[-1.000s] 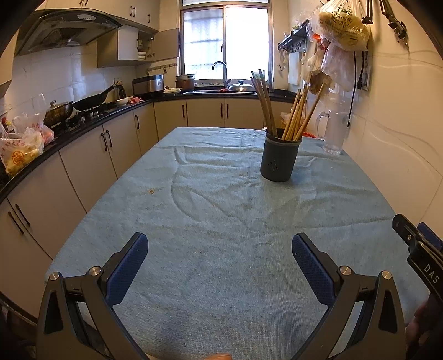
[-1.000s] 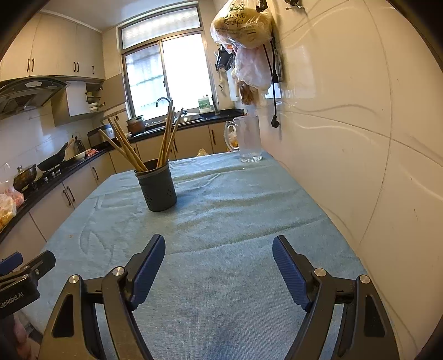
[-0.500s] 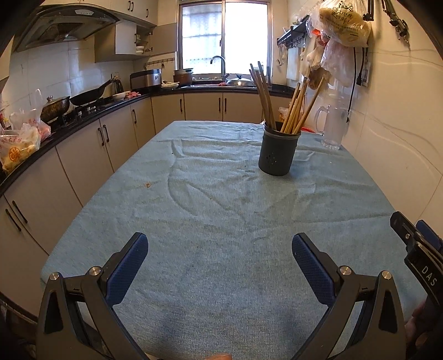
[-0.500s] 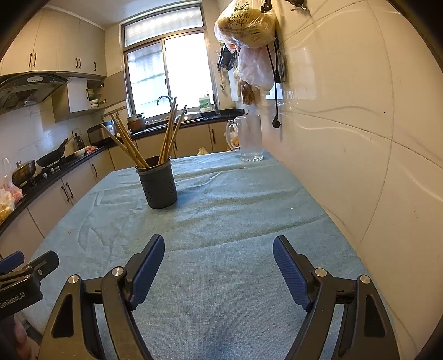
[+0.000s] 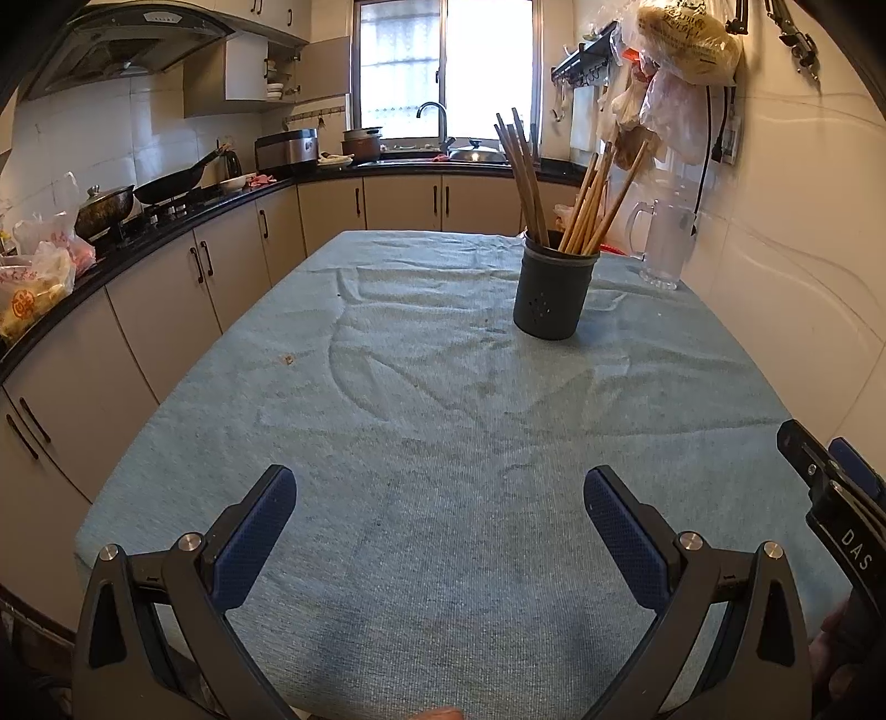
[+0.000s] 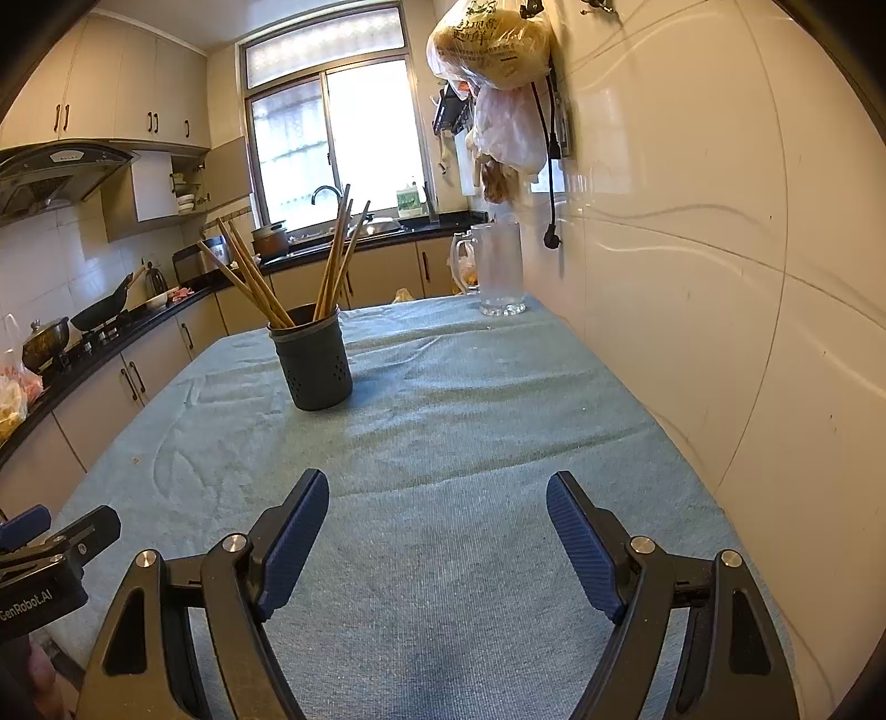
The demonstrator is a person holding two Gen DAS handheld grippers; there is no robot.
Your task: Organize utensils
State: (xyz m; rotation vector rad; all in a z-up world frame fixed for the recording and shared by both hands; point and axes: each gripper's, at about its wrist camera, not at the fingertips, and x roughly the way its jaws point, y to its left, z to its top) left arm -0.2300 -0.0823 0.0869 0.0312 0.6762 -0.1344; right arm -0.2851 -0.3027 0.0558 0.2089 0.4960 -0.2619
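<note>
Plainly, nothing is gripped at this moment.
Left tool [image 5: 440, 501]: jaws wide apart, empty, poised low over the near end of the worktop [image 5: 443, 443], which wears a wrinkled blue cloth.
Right tool [image 6: 437, 507]: jaws likewise spread, nothing between the pads, beside the left one and well short of the task's things.
Utensils: a bundle of wooden chopsticks [image 6: 332, 260] stands in a dark holder [image 6: 313, 363] toward the far middle of the worktop, splayed into two fans that lean left and right.
Handling, as a judgement: the sticks look light, stiff and smooth, so they may slip or pivot in a pinch; best taken across the shaft above the holder's rim, a few at a time.
Holder: probably light plastic and perforated; it could tip or slide on the cloth if sticks are pulled sideways, so one tool may need to steady its wall.
Around: a clear glass mug [image 6: 498, 271] stands at the far right corner near the wall, fragile and close to the reach path.
Overhead: plastic bags [image 6: 493, 50] and a dangling cord hang on the wall.
Path: the cloth between the tools and the holder is bare.
</note>
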